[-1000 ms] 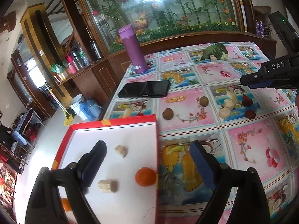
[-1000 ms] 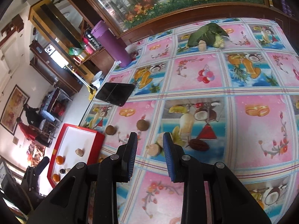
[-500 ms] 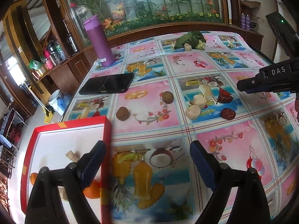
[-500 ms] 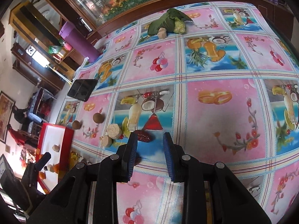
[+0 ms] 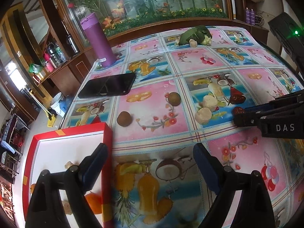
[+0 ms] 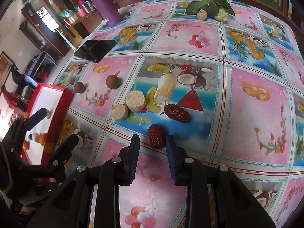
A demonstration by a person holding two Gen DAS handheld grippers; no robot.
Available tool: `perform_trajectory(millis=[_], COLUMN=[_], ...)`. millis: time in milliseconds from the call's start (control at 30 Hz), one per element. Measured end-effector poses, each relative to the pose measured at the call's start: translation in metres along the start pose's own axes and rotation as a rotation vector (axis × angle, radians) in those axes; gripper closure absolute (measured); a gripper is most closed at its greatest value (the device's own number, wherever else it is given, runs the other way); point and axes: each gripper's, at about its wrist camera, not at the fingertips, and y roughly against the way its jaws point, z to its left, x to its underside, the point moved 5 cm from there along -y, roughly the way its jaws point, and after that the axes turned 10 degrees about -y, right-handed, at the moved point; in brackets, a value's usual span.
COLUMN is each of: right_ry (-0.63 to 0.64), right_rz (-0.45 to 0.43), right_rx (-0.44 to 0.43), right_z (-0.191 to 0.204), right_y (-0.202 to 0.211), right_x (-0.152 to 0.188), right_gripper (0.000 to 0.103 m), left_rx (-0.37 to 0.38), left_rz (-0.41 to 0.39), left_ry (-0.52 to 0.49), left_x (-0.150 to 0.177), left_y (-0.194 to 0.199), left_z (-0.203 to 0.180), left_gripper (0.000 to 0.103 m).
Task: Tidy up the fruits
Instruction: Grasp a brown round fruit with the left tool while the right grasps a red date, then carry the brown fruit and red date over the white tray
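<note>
Since the earlier frames the right claw [image 6: 152, 142] has been lowered onto the tabletop [image 6: 247, 104] and brought up to the nearer red date [image 6: 156, 135], and its jaws have just been closing a little; the date now sits between the fingertips, but a sliver of cloth shows on either side, so no pad is yet seen pressing on it. The left claw [image 5: 150, 155] has been swung away from the red box [image 5: 106, 133] and is held wide apart and empty over the printed cloth, one finger over the box's near wall.

The step in hand is judged to be the pick-up of that date. It would be done best if the fingertips were kept low at the cloth, the date centred between the pads, and the jaws closed gently across its short width, since the wrinkled skin looks soft and easily bruised. The lift should be made straight up so that the neighbouring pieces are not knocked.

Relative to the nearer date: a second red date [image 6: 176, 113] lies just beyond it, two pale cut rounds [image 6: 128, 104] are near, beyond it on the box side, two brown round fruits [image 6: 113, 81] lie farther off, and the red box, with orange fruit [image 6: 42, 136] inside, is well apart at the tabletop's edge.
</note>
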Motion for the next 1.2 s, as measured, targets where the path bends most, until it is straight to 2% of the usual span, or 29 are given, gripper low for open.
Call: perform_trajectory(millis=[100,233,300,500,600,900,1000,1200], right_ry=[0.002,-0.014,-0.035,-0.152,-0.193,-0.207,-0.209,-0.203], right_rz=[-0.014,-0.025,-0.02,-0.097,-0.117,-0.12,-0.123,-0.124], right_rx=[0.015,0.017,-0.009,-0.08,-0.088,-0.108,-0.109,-0.112], right_z=[-0.002,-0.006,-0.009,-0.028,-0.034,-0.033,-0.033,-0.031], right_y=[-0.001,0.001,0.004,0.032,0.038,0.04,0.04,0.038], right_x=[-0.001,-0.004,-0.006,-0.018,-0.023,-0.024,-0.024,-0.024], right_gripper=[0.085,0.086,0.086,0.086,0.086,0.086,0.086,0.086], left_rx=[0.013,0.04,0.052,0.097,0.12,0.151,0.17,0.224], left_rz=[0.002,0.006,0.005,-0.002,0.005,0.035,0.027,0.012], left_ry=[-0.009,-0.015,-0.018,-0.03,-0.032,-0.022,-0.011,-0.012], left_x=[-0.001,-0.005,-0.009,-0.026,-0.033,-0.043,-0.044,-0.046], left_y=[-0.002,-0.005,-0.007,-0.015,-0.024,-0.045,-0.046,-0.046], left_z=[-0.004,-0.009,-0.012,-0.03,-0.039,-0.049,-0.05,-0.056], left_gripper=[0.011,0.011,0.011,0.011,0.013,0.043,0.047,0.071])
